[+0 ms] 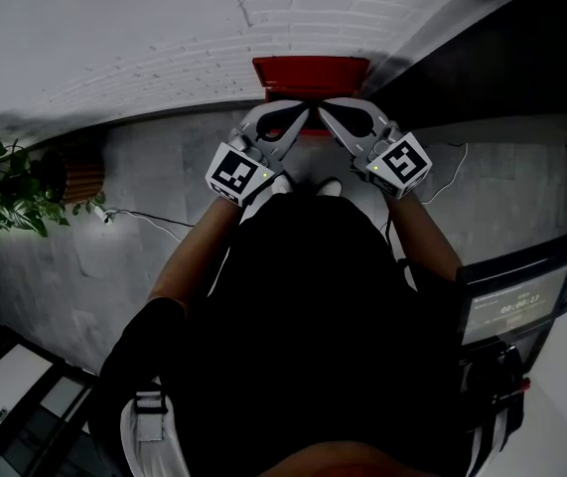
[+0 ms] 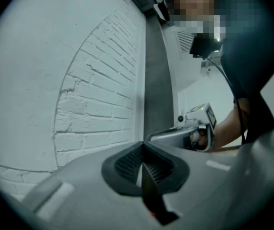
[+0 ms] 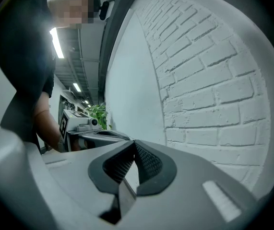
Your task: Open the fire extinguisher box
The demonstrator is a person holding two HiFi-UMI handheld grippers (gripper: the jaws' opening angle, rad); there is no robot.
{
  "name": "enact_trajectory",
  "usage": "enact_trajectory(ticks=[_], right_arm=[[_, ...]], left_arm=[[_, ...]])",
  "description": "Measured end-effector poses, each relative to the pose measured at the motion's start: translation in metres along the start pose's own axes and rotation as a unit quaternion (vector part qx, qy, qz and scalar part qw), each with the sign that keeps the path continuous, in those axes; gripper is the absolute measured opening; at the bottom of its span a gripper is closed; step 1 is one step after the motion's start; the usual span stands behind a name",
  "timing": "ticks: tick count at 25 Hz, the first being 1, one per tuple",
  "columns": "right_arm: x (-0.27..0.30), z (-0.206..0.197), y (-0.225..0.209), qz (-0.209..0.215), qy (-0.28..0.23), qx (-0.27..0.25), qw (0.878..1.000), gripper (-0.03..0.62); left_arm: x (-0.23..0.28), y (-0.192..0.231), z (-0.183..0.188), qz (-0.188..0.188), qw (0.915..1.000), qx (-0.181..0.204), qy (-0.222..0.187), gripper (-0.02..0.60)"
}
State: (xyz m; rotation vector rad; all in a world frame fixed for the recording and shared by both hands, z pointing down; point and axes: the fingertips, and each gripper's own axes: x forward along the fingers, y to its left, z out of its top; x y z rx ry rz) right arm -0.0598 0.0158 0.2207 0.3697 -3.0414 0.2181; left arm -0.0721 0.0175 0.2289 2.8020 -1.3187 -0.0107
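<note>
White brick wall [image 1: 164,18] across top, grey floor [image 1: 144,177] below. Red fire extinguisher box [image 1: 311,73] on floor at wall foot, top centre. Potted plant [image 1: 0,192] far left, thin cable [image 1: 154,217] trailing beside it. Left gripper [image 1: 301,117] and right gripper [image 1: 329,115] angled inward, tips nearly meeting just before box front. Both jaws fully closed, nothing between pads.

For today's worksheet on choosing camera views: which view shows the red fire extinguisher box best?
The head view: the red box stands against the brick wall, ahead of the left gripper and right gripper. Both gripper views show shut jaws and brick wall, but no clear box.
</note>
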Motion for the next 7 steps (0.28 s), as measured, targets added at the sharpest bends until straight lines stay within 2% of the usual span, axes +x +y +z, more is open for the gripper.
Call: enact_trajectory(ticks=[7], right_arm=[[-0.0034, 0.0034, -0.0024, 0.0, -0.012, -0.005, 1.0, 0.011]], left_arm=[[0.0056, -0.0048, 0.0001, -0.005, 1.0, -0.001, 0.0, 0.002]])
